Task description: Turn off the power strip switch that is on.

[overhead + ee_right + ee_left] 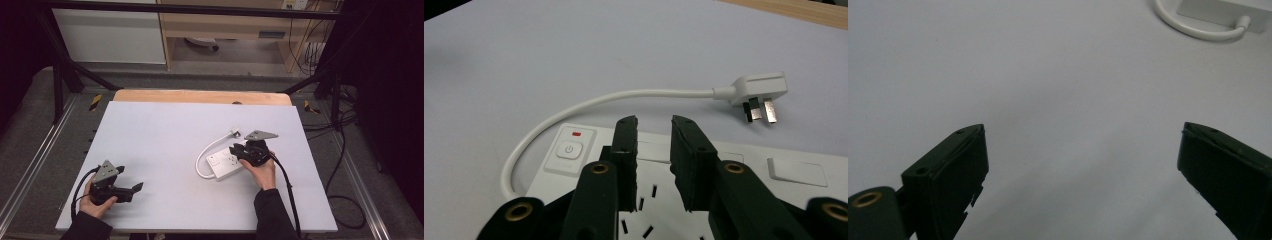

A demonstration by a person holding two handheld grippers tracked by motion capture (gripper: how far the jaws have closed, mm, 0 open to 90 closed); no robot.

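The white power strip (225,164) lies right of the table's (150,130) centre, its cable (574,107) looping left and far to the plug (758,90). The right gripper (654,150) hovers over its sockets, jaws narrowly apart, gripping nothing. The left gripper (131,191), near left, stands wide open and empty

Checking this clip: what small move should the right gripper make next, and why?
Probably spread its jaws: the right gripper hangs over the power strip, jaws narrow with nothing between them. The plug lies apart.
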